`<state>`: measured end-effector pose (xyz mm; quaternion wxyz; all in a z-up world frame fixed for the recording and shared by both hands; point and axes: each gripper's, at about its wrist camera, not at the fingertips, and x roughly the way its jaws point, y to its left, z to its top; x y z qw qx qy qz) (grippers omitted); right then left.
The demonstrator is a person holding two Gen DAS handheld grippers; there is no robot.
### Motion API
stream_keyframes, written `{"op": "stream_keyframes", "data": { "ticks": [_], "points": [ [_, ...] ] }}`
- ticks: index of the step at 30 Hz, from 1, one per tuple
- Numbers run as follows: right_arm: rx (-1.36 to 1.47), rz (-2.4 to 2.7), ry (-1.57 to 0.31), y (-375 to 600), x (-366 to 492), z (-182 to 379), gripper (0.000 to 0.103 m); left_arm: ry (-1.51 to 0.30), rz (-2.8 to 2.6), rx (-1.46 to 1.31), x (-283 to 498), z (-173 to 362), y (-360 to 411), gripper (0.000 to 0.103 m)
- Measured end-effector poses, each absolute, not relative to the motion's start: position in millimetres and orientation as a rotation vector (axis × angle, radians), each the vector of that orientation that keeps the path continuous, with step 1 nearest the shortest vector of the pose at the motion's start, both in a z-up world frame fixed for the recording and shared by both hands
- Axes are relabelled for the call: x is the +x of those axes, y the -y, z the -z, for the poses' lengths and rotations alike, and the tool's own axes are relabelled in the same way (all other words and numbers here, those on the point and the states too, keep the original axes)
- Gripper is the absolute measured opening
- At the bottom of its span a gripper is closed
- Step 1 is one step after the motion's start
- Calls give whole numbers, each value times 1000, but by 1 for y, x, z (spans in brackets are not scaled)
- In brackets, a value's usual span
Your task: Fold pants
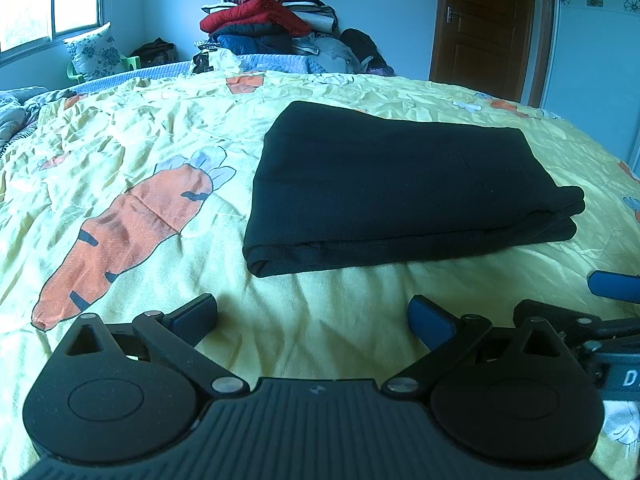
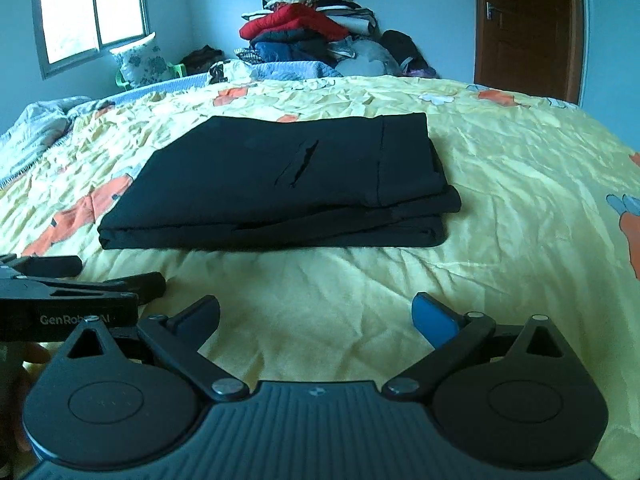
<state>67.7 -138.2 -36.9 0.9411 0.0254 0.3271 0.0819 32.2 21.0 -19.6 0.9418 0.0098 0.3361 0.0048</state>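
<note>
Both grippers, left (image 1: pixel 312 314) and right (image 2: pixel 316 316), jaws released; only the right view shows the folded pants' (image 2: pixel 280 184) pocket slit.

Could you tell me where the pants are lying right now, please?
The folded pants lie on the yellow carrot-print bedspread, ahead of both open grippers and touching neither; in the left wrist view they sit right of centre, beside a large carrot print.

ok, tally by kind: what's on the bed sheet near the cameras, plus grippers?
pants, folded: 1
gripper, left, open: 1
gripper, right, open: 1
Total: 3
</note>
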Motion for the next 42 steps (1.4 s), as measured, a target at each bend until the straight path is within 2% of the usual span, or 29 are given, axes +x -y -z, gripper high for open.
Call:
{"op": "stream_keyframes", "data": {
  "ticks": [11, 42],
  "points": [
    [136, -178, -644, 149, 65, 36, 103, -686, -10, 19, 32, 19, -21, 103],
    [49, -146, -663, 138, 66, 38, 103, -686, -10, 19, 32, 20, -21, 103]
  ]
}}
